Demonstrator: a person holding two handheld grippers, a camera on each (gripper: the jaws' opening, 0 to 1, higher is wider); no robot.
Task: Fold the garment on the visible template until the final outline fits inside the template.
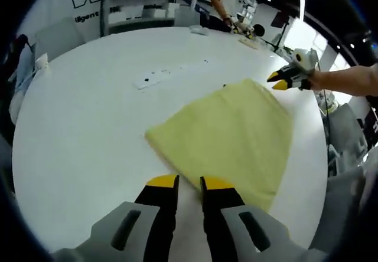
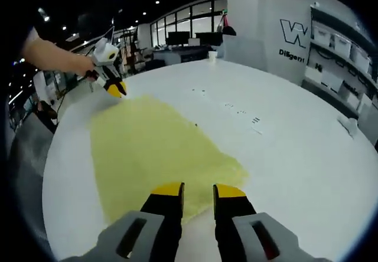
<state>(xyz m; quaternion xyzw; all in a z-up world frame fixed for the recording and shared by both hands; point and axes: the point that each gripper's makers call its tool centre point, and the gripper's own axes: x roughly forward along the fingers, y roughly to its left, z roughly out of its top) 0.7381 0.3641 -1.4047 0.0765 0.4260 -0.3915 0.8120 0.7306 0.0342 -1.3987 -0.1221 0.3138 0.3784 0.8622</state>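
garment (image 1: 227, 138): soft pale-yellow cloth, matt, lying smooth with only faint creases – centre of the left gripper view
desk (image 1: 82, 132): white, smooth, low sheen – bright glare along its upper right edge
left gripper (image 1: 189, 183): hard plastic; fingers (image 1: 162, 181) yellow-tipped over glossy black, grey matt body below
right gripper (image 2: 198, 190): same plastic – yellow tips, black shanks, grey matt housings at the frame bottom

Plain pale-yellow garment (image 1: 233, 138) on white bench (image 1: 82, 144) with small black marks; each hand-held gripper (image 1: 189, 183) black with yellow tips and grey body, same on the other (image 2: 198, 190).
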